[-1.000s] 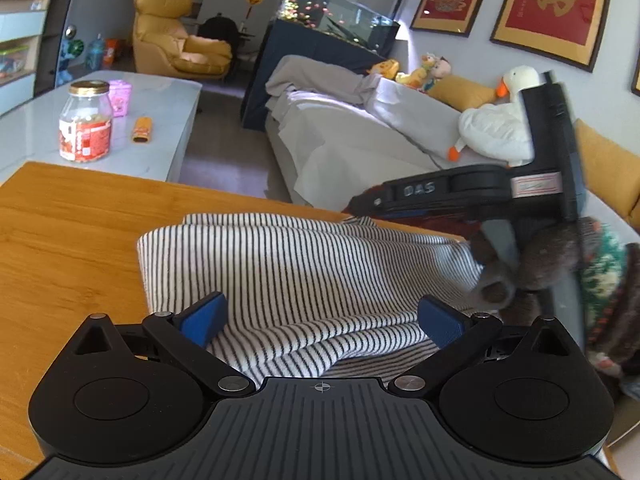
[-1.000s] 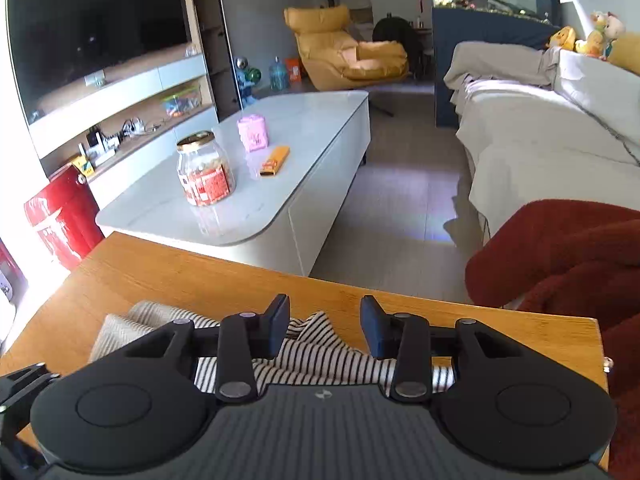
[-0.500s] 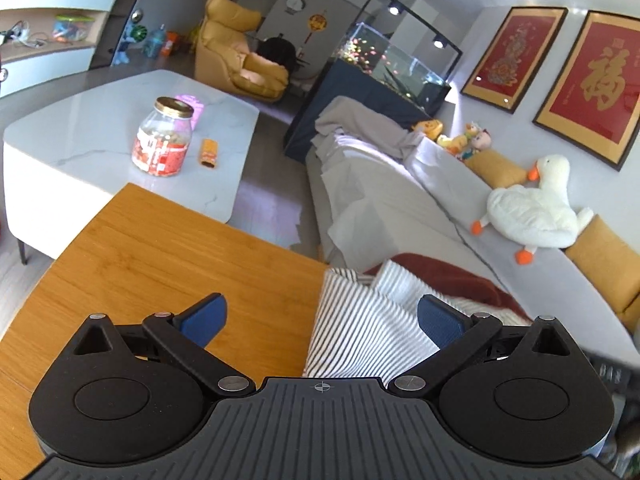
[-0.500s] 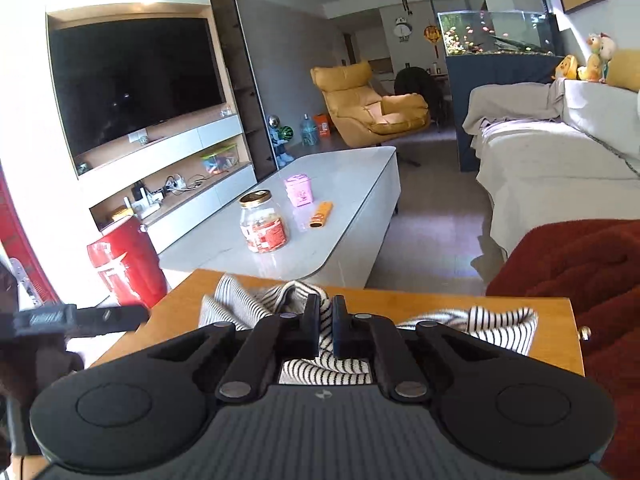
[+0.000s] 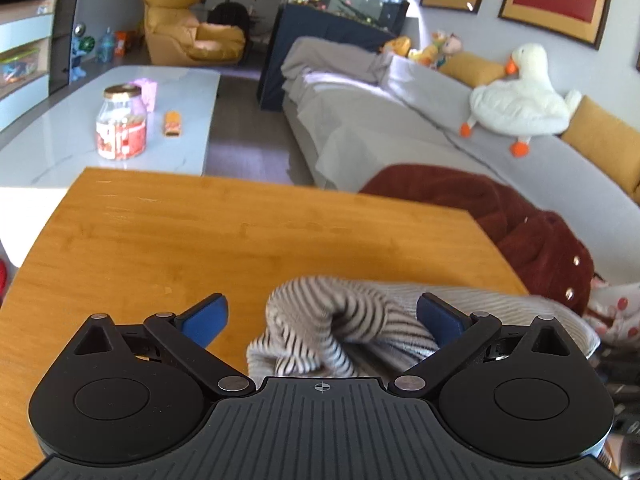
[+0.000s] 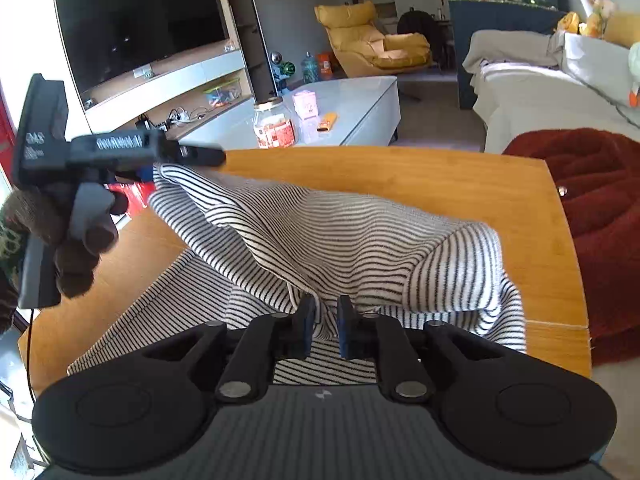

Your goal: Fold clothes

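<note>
Striped garment (image 6: 340,240) sits on the wooden table (image 6: 460,176), partly lifted: one layer flat on the wood, an upper layer raised and stretched across my right wrist view. Right gripper (image 6: 322,326) is at the near edge of that raised layer, blue pads (image 6: 307,326) nearly together with a pinch of striped fabric clamped between them. From that pinch the cloth runs up and left toward the left gripper (image 6: 200,156), which I see side-on from the right camera, held by a gloved hand (image 6: 60,232). Its tip is just at the far upper corner of the cloth; I can't tell from that view if it touches.

Left wrist view: left gripper (image 5: 322,316) fingers spread wide, blue pads (image 5: 204,316) well apart. A blurred bunch of the striped garment (image 5: 320,324) lies between them, closer to the right-hand pad, nothing clamped. Bare table (image 5: 200,240) ahead, dark red blanket (image 5: 520,224) off the far right corner.
</note>
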`<state>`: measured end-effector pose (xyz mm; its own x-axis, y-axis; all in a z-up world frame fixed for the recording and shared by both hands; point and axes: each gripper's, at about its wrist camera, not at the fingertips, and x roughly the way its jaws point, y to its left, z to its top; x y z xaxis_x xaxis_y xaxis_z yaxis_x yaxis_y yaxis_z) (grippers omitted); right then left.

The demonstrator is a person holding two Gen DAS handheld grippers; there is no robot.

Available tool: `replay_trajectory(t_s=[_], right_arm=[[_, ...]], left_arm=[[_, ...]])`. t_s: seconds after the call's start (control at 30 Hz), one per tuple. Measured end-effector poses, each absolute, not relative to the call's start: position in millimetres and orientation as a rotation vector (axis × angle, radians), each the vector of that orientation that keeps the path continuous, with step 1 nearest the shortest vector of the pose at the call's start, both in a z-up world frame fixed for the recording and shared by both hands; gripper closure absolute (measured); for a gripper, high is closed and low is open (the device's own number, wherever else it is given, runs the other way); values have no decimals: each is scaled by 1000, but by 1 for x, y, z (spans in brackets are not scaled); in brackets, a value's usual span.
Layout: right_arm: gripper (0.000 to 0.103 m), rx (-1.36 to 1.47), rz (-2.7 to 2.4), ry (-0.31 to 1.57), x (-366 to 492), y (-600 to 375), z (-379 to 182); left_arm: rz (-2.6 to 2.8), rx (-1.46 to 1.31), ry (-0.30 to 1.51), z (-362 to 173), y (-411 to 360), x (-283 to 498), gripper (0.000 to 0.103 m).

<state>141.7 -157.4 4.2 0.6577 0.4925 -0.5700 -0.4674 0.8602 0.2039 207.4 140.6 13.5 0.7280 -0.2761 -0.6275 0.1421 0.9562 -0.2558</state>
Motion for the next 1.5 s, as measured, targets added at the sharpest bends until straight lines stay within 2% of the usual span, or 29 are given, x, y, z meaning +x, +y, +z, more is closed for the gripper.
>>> replay_trajectory(t_s=[0.03,0.07,0.1,0.17,0.2,0.47,0.53,0.57,0.6,0.67,0.77,0.87,0.9,0.97,1.27,1.5], right_arm=[[79,55,533,621,138,-164,13],[65,71,519,583,135,-170,22],[41,87,490,554,134,-176,29],[18,120,421,525,137,-190,34],[17,134,395,524,140,-195,33],[18,298,369,684,165,-198,-30],[30,294,379,684,175,-189,-33],[45,292,384,684,180,-185,-34],[51,291,389,684,185,-181,-36],[57,287,399,683,195,-173,-39],[61,282,414,683,210,-160,-44],[64,277,429,682,225,-148,-49],[66,275,434,682,231,-146,-49],[69,283,437,680,242,-144,-44],[72,318,520,574,201,-164,9],[72,295,532,629,144,-175,-9]], left_arm=[[-231,-191,747,7,143,203,2],[-231,-187,773,1,146,199,2],[-232,-183,800,-6,149,194,1],[-241,-197,836,-15,156,185,1],[-245,-206,842,-16,159,181,2],[-349,-497,776,9,180,174,13],[-353,-542,785,6,176,186,17],[-351,-557,793,4,173,192,22],[-344,-570,806,0,171,199,26],[-319,-593,833,-9,166,213,28],[-283,-605,828,-14,162,232,38],[-256,-579,792,-7,164,244,49],[-251,-574,784,-4,165,247,58],[-245,-569,769,3,168,251,65],[-331,-584,679,31,169,176,67],[-346,-563,716,3,154,107,66]])
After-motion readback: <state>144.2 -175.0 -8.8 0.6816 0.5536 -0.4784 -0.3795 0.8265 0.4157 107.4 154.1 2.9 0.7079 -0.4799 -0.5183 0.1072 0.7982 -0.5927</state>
